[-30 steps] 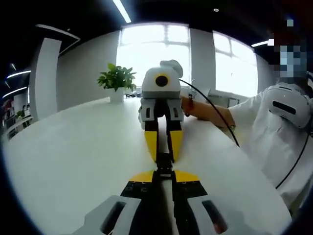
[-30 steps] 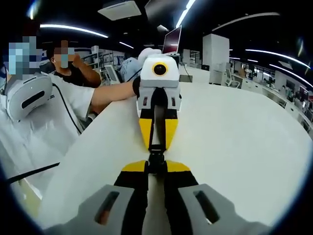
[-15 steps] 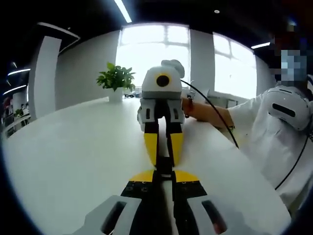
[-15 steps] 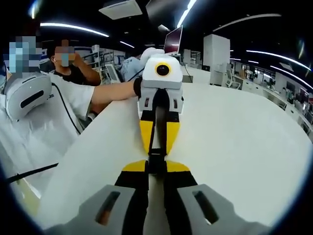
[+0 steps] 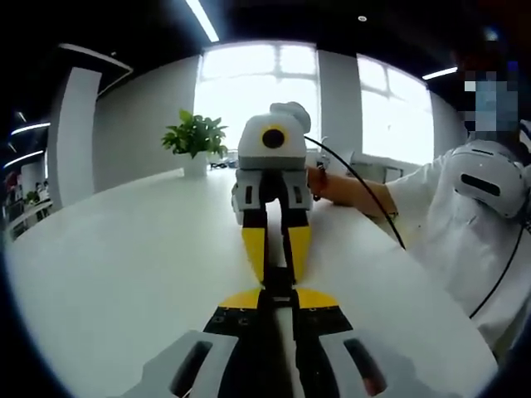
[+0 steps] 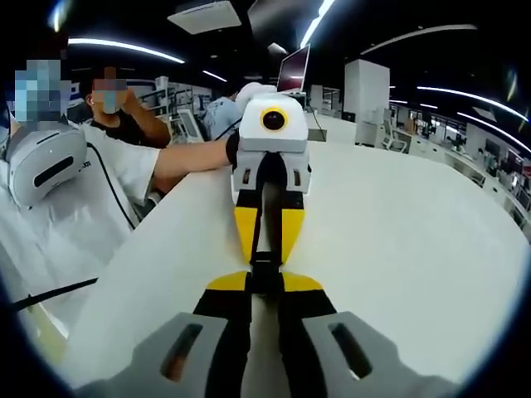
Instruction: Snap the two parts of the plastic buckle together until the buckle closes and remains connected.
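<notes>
I start on the left side of the left gripper view, where a small green plant (image 5: 196, 137) in a white pot sits far back on the big white table (image 5: 116, 265). In the middle, my left gripper (image 5: 277, 300) comes up from the bottom, and its yellow-tipped jaws are pinched tight on the black buckle (image 5: 278, 286). The buckle looks like a small, dark, thin piece, and it sits right between the two grippers, just above the table. The right gripper (image 5: 276, 264) faces me nose to nose and its jaws squeeze the other end. I cannot tell if the two buckle parts are clicked together, they are too dark and small. On the right a person in white (image 5: 465, 224) leans on the table.

In the right gripper view the person (image 6: 58, 182) is on the left, and both grippers meet in the middle on the buckle (image 6: 264, 274)
</notes>
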Action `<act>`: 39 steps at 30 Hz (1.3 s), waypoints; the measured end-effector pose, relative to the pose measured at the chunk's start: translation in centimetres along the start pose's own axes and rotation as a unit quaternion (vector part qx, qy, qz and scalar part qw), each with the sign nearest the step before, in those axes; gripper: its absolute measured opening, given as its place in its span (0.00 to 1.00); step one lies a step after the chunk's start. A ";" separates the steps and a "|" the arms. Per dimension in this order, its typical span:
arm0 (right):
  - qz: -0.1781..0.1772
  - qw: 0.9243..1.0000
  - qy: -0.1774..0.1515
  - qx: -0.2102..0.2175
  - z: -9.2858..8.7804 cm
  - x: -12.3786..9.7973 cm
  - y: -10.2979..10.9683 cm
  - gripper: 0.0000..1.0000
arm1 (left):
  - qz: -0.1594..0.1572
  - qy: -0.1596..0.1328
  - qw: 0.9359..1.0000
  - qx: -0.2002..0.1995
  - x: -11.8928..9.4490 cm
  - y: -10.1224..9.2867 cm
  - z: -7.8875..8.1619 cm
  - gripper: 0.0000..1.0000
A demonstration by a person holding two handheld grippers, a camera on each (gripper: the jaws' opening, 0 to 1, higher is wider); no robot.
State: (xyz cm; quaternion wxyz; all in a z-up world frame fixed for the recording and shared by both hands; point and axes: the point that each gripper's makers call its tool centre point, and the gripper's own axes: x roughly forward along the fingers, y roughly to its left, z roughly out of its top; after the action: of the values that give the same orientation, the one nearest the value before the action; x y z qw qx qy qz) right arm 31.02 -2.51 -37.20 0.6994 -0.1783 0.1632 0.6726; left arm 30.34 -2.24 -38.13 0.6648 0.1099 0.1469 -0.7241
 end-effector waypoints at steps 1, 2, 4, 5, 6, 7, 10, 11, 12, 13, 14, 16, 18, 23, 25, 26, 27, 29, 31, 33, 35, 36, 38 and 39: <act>0.000 1.000 -0.001 -0.001 0.0 0.0 0.0 0.10 | 0.001 0.000 1.000 -0.001 0.0 0.0 0.0 0.10; 0.000 1.000 -0.001 0.000 0.0 0.0 0.0 0.10 | 0.002 0.000 1.000 -0.001 0.0 0.0 0.0 0.11; 0.000 1.000 -0.002 -0.002 0.0 0.0 0.1 0.10 | 0.004 0.000 1.000 0.005 0.0 0.0 0.1 0.11; 0.000 1.000 -0.002 -0.002 0.0 0.0 0.1 0.10 | 0.004 0.001 1.000 0.007 0.0 -0.1 0.2 0.11; 0.000 1.000 -0.002 -0.002 0.0 0.0 0.1 0.10 | 0.005 0.001 1.000 0.007 0.0 0.0 0.2 0.11; 0.000 1.000 -0.002 -0.001 0.0 0.0 0.0 0.10 | 0.005 0.001 1.000 0.007 0.0 -0.1 0.2 0.11; 0.001 1.000 -0.002 -0.002 0.0 -0.2 -0.3 0.10 | 0.007 0.003 1.000 0.003 0.0 0.0 0.3 0.11; 0.000 1.000 -0.002 -0.001 0.0 -0.2 -0.3 0.10 | 0.008 0.004 1.000 0.003 -0.1 -0.1 0.3 0.10; 0.000 1.000 -0.001 0.000 0.0 -0.2 -0.3 0.10 | 0.008 0.006 1.000 0.007 0.0 -0.1 0.3 0.10; 0.000 1.000 0.000 -0.001 0.0 -0.2 -0.3 0.10 | 0.009 0.006 1.000 0.006 -0.1 -0.1 0.3 0.10; 0.001 1.000 0.000 0.000 0.1 -0.3 -0.7 0.10 | 0.008 0.005 1.000 0.004 -0.1 -0.1 0.4 0.10; 0.002 1.000 -0.002 -0.002 0.0 -0.5 -1.2 0.11 | 0.008 0.005 1.000 0.004 -0.1 -0.1 0.4 0.10; 0.001 1.000 -0.004 -0.003 0.1 -0.5 -1.0 0.11 | 0.008 0.005 1.000 0.006 -0.2 -0.1 0.4 0.10; -0.004 1.000 -0.006 -0.007 0.3 -0.1 -0.6 0.11 | 0.013 0.004 1.000 0.004 -0.2 0.1 0.5 0.10; -0.005 1.000 -0.007 -0.007 0.3 -0.1 -0.6 0.12 | 0.017 0.005 1.000 0.004 -0.2 0.2 0.6 0.10; -0.006 1.000 -0.008 -0.008 0.3 -0.1 -0.7 0.13 | 0.017 0.005 1.000 0.004 -0.2 0.2 0.6 0.10; -0.008 1.000 -0.008 -0.009 0.3 -0.1 -0.7 0.15 | 0.017 0.005 1.000 0.004 -0.2 0.2 0.5 0.10; -0.013 1.000 -0.007 -0.016 0.3 -0.2 -1.0 0.20 | 0.017 0.005 1.000 0.005 -0.3 0.2 0.5 0.10; -0.019 1.000 -0.003 -0.019 0.2 -0.5 -1.2 0.22 | 0.017 0.004 1.000 0.004 -0.3 0.2 0.5 0.11; -0.027 0.999 0.003 -0.023 0.0 -0.7 -1.4 0.22 | 0.017 0.003 1.000 0.004 -0.3 0.2 0.5 0.11; -0.030 0.999 -0.002 -0.022 0.3 -0.9 -1.7 0.23 | 0.018 0.003 1.000 0.005 -0.3 0.2 0.5 0.11; -0.031 0.999 -0.007 -0.023 0.5 -1.0 -1.7 0.23 | 0.018 0.003 1.000 0.005 -0.2 0.2 0.5 0.11; -0.043 0.999 -0.024 -0.024 1.3 -1.5 -2.3 0.24 | 0.017 0.002 1.000 0.005 -0.2 0.2 0.5 0.11; -0.043 0.998 -0.030 -0.024 1.5 -1.6 -2.4 0.24 | 0.017 0.002 1.000 0.005 -0.2 0.2 0.5 0.11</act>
State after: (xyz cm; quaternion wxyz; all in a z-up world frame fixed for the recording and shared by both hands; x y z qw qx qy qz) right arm 33.31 -3.33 -35.06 0.7278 -0.1820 0.1184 0.6505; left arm 30.59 -2.22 -37.57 0.6763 0.1167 0.1429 -0.7132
